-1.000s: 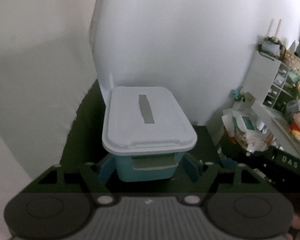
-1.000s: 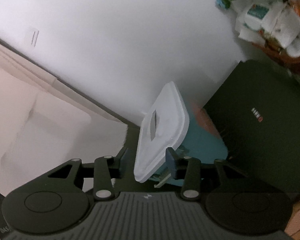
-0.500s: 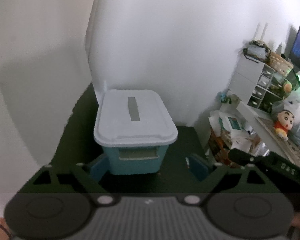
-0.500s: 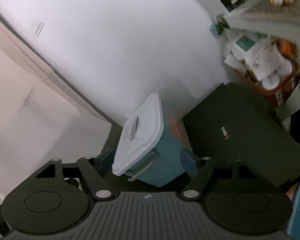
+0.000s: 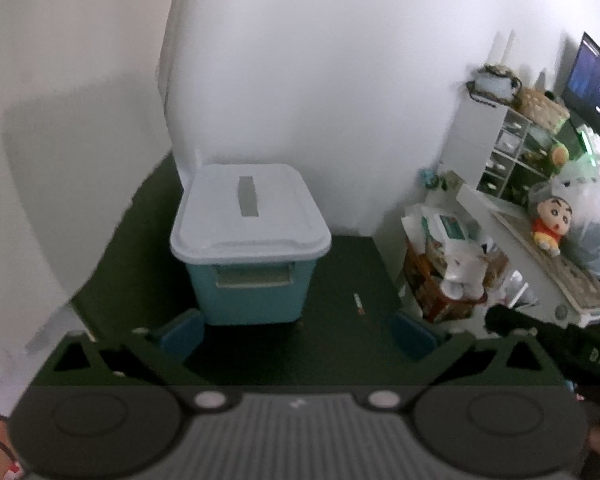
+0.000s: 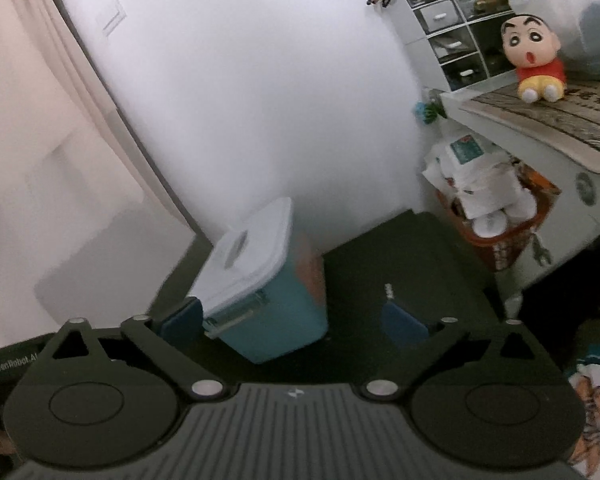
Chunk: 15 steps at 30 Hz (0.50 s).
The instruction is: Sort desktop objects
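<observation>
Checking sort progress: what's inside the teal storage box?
Cannot tell. The white lid sits closed on the teal storage box, and its walls are opaque. Only a grey strip on the lid top shows. A small pen-like item lies outside on the dark desk.

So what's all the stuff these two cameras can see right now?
Storage box: one, teal, on the dark desk mat by the wall.
Lid: one, white with a grey slot, closed on the box.
Small stick-like item: one, pale with a red tip, on the mat right of the box; too small to identify.
Desk mat: one, dark green.
Plush doll: one, red shirt, on the white side table.
Drawer cabinet: one, white, behind the doll.
Basket of packets: one, orange-brown, beside the table.
Left gripper: open, empty.
Right gripper: open, empty.
</observation>
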Motion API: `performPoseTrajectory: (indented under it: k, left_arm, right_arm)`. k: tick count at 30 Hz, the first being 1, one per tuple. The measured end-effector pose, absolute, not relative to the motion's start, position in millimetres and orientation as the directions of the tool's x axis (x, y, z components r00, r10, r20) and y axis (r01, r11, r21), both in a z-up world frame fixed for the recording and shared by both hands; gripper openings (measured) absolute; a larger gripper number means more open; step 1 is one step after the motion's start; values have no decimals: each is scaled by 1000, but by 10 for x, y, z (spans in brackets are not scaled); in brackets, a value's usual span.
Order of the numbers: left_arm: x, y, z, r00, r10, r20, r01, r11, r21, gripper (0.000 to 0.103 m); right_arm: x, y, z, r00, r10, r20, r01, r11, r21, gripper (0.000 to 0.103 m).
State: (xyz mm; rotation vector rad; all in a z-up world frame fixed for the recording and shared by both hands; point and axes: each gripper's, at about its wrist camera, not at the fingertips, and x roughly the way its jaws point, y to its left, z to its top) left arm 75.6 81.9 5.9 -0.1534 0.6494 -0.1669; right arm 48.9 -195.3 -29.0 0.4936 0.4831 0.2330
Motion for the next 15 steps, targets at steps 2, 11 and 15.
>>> performPoseTrajectory:
  k: [2,11,15]
  left_arm:
    - [693,774,54,782,-199,-591,103,976,-193,102]
    - [554,491,24,781,-185,-596,100,980,-172,103]
    - [507,392,8,780,-185,-597,105,980,-166,102]
  right_arm:
    - [438,-1998,-299,862,314,-397,-93,869,486,102]
    - [260,-2126,-314,869,241,-433,-65,922,382,103]
    - [216,-2144,-311,872,204,-446,-58,946,319,103]
